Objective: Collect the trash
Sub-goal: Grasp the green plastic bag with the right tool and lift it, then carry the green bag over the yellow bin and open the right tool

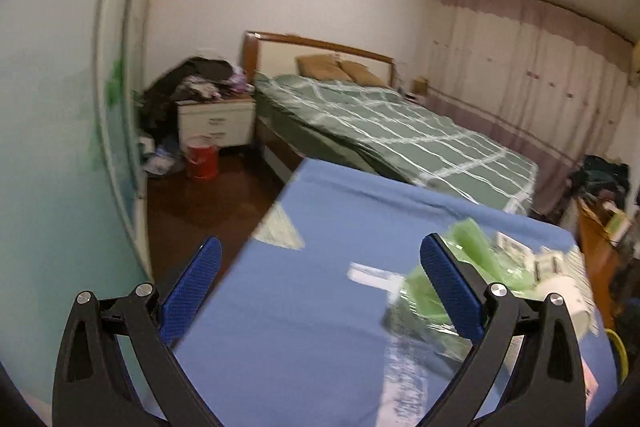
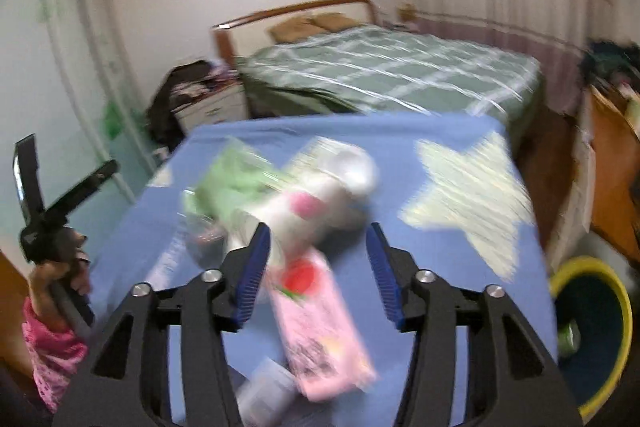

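Trash (image 2: 320,211) lies beneath both gaping tools; only right view shows yellow bin (image 2: 592,331).

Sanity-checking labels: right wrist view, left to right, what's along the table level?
Person's hand holding the left gripper → green wrapper → white cup → pale star on the blue tablecloth → yellow-rimmed bin on the floor. The pink carton overlaps the cup, so it is left out.

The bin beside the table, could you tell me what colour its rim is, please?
Yellow rim on the bin, clearest in the right wrist view.
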Motion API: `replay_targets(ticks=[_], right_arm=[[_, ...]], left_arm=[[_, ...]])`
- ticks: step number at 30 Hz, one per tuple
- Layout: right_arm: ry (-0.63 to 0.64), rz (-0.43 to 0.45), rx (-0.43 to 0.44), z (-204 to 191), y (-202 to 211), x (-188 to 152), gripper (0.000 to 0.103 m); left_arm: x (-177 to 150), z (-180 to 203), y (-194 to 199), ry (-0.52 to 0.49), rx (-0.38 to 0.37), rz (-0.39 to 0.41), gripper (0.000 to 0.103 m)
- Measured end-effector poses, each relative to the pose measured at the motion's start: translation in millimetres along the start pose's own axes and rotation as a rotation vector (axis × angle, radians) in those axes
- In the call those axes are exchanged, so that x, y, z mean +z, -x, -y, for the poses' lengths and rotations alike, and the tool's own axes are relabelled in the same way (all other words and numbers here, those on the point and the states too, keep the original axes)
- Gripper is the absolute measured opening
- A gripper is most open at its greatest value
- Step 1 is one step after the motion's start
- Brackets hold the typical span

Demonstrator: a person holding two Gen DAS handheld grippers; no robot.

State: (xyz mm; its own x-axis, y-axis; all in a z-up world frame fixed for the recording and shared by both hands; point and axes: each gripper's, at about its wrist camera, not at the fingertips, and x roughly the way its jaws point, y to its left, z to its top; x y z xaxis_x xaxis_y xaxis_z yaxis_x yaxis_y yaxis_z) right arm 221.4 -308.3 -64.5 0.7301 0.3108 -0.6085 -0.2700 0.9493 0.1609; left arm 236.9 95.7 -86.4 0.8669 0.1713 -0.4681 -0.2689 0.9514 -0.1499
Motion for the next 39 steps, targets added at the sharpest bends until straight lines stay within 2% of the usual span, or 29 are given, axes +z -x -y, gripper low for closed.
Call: replay_targets(ticks=[4, 8, 14, 19, 21, 23, 27, 34, 39], right_arm=[[0.132, -0.024, 0.042, -44, -34, 31, 0.056], [0.209, -0.164, 0.096, -69, -89, 60, 0.056], [0.277, -0.323, 0.055, -90, -157, 88, 0.066], [0.279, -0.435, 0.050, -100, -194, 90, 0.066], [0.262, -0.465, 0.053, -100, -200, 89, 0.063], [0.247, -0.488, 0.052, -96, -202, 87, 0.040], [0.251, -0.468, 0.044, -97, -199, 84, 0.013], [0.222, -0.352, 0.029, -88, -170, 87, 0.011], [0.148, -0.214, 0.012, -63, -129, 101, 0.011]], left_arm=[[-1, 2, 6, -0.001, -0.001, 0.025, 0.098], [-3, 10, 6, -0.035, 0.002, 0.022, 0.098], [-9, 23, 5, -0.081, 0.007, 0.004, 0.098], [-13, 29, 3, -0.090, -0.004, -0.006, 0.098], [-11, 29, 4, -0.091, -0.008, -0.004, 0.098], [-11, 29, 3, -0.088, -0.011, -0.004, 0.098], [-10, 25, 4, -0.077, -0.008, -0.001, 0.098], [-8, 20, 5, -0.064, -0.001, 0.009, 0.098], [-9, 24, 4, -0.086, -0.008, 0.001, 0.098]])
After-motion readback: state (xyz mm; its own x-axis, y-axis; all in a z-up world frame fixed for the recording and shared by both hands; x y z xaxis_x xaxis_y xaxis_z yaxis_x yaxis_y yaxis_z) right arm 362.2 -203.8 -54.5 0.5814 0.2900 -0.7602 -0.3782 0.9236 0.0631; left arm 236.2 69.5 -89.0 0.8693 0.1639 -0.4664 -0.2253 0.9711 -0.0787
